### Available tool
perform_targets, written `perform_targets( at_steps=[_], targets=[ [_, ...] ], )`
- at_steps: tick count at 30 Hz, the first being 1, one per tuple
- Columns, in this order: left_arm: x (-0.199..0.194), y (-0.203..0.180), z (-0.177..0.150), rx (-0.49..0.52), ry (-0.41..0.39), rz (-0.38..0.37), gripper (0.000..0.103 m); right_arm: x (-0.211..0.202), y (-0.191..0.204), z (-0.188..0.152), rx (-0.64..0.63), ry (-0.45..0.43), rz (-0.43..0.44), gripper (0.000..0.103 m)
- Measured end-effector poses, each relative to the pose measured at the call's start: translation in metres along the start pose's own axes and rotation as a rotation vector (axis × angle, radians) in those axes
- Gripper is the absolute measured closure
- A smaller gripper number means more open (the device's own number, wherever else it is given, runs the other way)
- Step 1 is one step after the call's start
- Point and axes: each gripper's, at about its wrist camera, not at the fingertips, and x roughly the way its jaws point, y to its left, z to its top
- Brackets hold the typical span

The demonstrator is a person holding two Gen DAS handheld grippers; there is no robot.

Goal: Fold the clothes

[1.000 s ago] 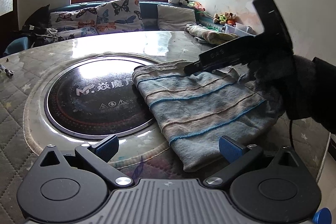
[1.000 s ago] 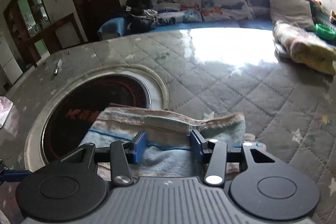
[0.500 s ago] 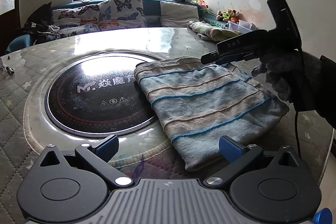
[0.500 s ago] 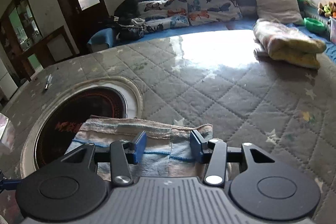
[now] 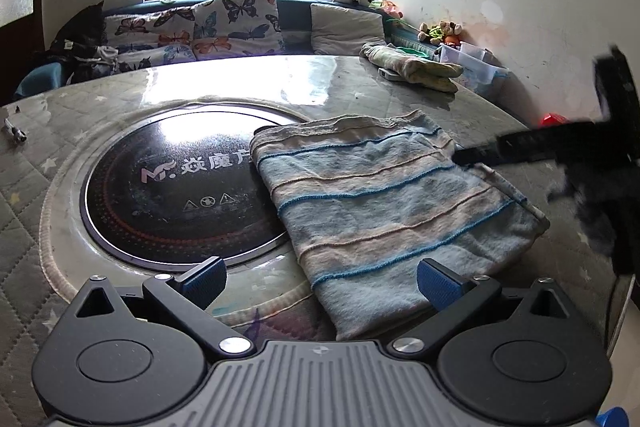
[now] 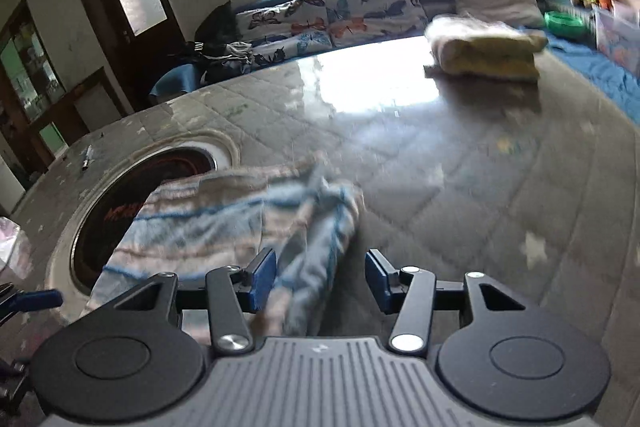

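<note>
On a quilted round table (image 5: pixel 360 83) beneath a bright window, a folded striped cloth (image 5: pixel 384 203) lies flat — its left edge overlapping the dark glass cooktop (image 5: pixel 168 187) sunk into the table's centre. Seen from the left wrist camera, the left gripper (image 5: pixel 320 277) hovers at 6 o'clock of the cloth with its blue-tipped fingers spread wide and nothing between them; the cloth's near corner sits just ahead of the gap. A small metal tool (image 5: pixel 15 131) lies alone at 9 o'clock near the table's rim. At 3 o'clock the right gripper's black body juts in over the cloth's far right edge, blurred, held by a dark-gloved hand (image 5: pixel 600 203).

From the right wrist camera, the right gripper (image 6: pixel 320 281) has its fingers parted and clasps nothing — a rumpled corner of the cloth (image 6: pixel 224 223) lies on the table below and ahead of them, though blur hides whether anything touches. A second folded bundle (image 6: pixel 484 55), cream and yellow, rests well apart at 1 o'clock near the table's far edge, with butterfly-print cushions (image 6: pixel 344 11) lined up on the bench behind.
</note>
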Motion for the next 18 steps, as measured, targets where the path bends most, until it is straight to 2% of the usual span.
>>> perform_targets(
  at_steps=[7,15,18],
  targets=[
    [0.005,0.001,0.011,-0.034,-0.001,0.018,0.0,-0.002,-0.007,-0.016,0.076,-0.02,0.056,0.052],
    [0.008,0.012,0.024,-0.071,-0.008,0.039,0.002,-0.005,-0.007,-0.023,0.103,-0.03,0.122,0.053],
    [0.014,0.013,0.03,-0.079,0.001,0.036,0.01,-0.009,-0.006,-0.025,0.096,-0.019,0.138,0.055]
  ],
)
